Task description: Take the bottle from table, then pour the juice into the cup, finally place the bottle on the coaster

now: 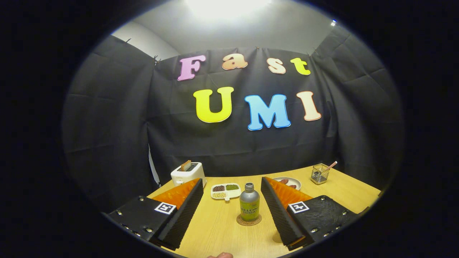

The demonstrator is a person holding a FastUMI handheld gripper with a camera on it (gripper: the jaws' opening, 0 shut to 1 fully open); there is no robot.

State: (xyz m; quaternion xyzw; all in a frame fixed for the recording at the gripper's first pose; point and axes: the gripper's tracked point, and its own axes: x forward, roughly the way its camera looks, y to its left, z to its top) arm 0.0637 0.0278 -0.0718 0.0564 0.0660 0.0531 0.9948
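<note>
The bottle is seen upright on the coaster, bare table around it. The gripper is held level, fingers spread wide either side of the bottle, untouching.

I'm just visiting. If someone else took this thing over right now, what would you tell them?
Gripper: fingers wide open, holding nothing.
Bottle: upright on the coaster, just ahead, between the fingers, cap on.
Cup: I can't pick it out for certain.
Done: bottle placement looks finished. Whether juice was poured, the picture can't say.
Left: probably only backing away; check the cup.
</note>
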